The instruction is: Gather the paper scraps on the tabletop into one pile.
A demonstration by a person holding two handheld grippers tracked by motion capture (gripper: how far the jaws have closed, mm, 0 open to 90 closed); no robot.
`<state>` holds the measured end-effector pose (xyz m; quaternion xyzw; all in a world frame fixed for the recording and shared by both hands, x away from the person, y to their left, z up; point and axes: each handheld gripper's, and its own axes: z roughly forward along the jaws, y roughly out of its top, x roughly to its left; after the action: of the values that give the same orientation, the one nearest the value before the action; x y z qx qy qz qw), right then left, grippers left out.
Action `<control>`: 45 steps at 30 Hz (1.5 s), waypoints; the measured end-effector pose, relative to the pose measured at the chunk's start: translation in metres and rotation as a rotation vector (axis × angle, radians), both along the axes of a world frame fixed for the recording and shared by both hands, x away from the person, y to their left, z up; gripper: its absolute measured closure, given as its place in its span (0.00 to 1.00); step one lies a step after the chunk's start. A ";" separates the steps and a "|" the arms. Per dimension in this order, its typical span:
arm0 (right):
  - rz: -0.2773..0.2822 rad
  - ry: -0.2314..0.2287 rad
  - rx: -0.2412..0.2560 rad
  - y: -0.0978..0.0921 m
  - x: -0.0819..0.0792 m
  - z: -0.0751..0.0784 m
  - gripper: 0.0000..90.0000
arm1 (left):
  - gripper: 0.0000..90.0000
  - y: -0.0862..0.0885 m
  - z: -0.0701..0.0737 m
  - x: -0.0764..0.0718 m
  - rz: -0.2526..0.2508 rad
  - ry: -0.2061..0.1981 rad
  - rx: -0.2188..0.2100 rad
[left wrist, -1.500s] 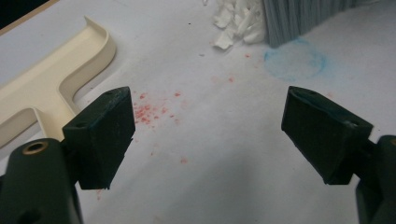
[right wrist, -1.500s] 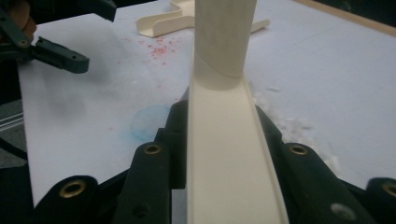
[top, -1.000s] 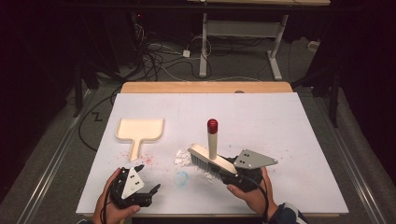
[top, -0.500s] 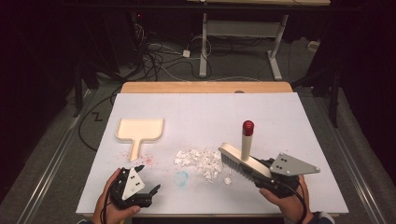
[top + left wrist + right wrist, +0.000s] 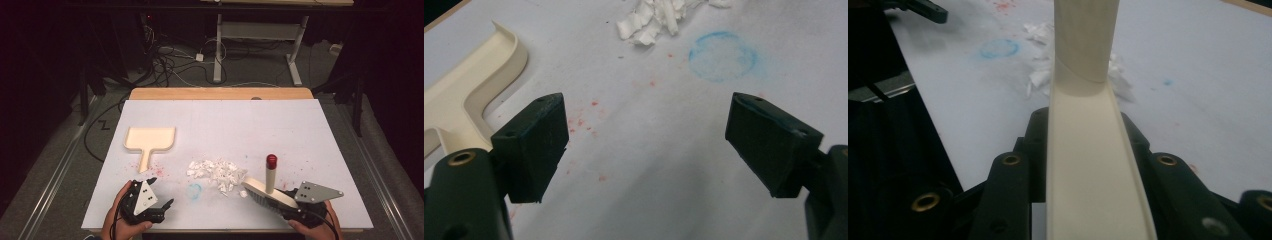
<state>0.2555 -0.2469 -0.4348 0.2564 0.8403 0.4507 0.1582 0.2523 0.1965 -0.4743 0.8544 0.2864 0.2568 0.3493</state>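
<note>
- Right gripper (image 5: 285,204): jaws clamped on the back of a cream plastic hand brush with an upright red-capped handle (image 5: 270,180). Over the last second it has carried the brush from the left side of the heap across to the right, and now sits low near the table's front edge.
- Heap of torn white paper scraps (image 5: 217,173): uncovered by that move; lies just beyond the brush's bristle end, to the left of the right gripper. A few loose scraps lie almost against the bristles.
- Judgement: the brush looks reset for a stroke pushing the scraps leftward, toward the pan; no scraps are in the pan yet.
- Left gripper (image 5: 644,145): jaws spread wide, holding nothing; unmoved over the second, resting at the table's front-left.
- Cream plastic dustpan with short handle (image 5: 149,141): lies flat just ahead of the left gripper, untouched, well apart from the heap.
- White table covering (image 5: 260,125): faint blue ring (image 5: 722,56) ahead of the left gripper, scattered red specks.
- Brands, labels, writing: none readable on any item.
</note>
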 end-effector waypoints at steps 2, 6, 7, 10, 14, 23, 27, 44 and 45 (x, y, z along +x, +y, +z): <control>0.013 -0.015 -0.006 0.012 0.004 -0.001 0.76 | 0.18 0.000 -0.001 0.002 -0.005 0.010 -0.002; 0.027 -0.020 0.030 0.045 0.024 -0.007 0.76 | 0.18 -0.001 -0.001 0.004 -0.011 0.008 -0.006; 0.028 -0.030 0.031 0.051 0.027 -0.008 0.76 | 0.18 0.000 -0.001 0.004 -0.013 0.007 -0.007; 0.039 -0.060 0.043 0.072 0.038 -0.006 0.76 | 0.18 0.001 -0.002 0.004 -0.011 0.012 -0.012; 0.033 -0.086 0.051 0.084 0.048 -0.003 0.76 | 0.18 0.003 -0.003 0.004 -0.013 0.014 -0.009; -0.004 -0.115 0.084 0.056 0.031 0.020 0.76 | 0.18 0.003 -0.002 0.001 -0.005 0.009 -0.005; -0.021 -0.138 0.102 0.040 0.023 0.031 0.76 | 0.18 0.001 -0.001 0.002 -0.004 0.008 -0.004; -0.325 -0.126 0.020 0.024 0.071 -0.018 0.76 | 0.20 0.000 -0.003 0.001 -0.011 0.022 0.013; -0.328 -0.102 0.030 0.026 0.069 -0.018 0.76 | 0.20 0.000 -0.003 0.001 -0.011 0.020 0.012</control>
<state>0.3249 -0.2213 -0.4528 0.3692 0.7711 0.4440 0.2682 0.2529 0.1965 -0.4771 0.8606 0.2839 0.2480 0.3425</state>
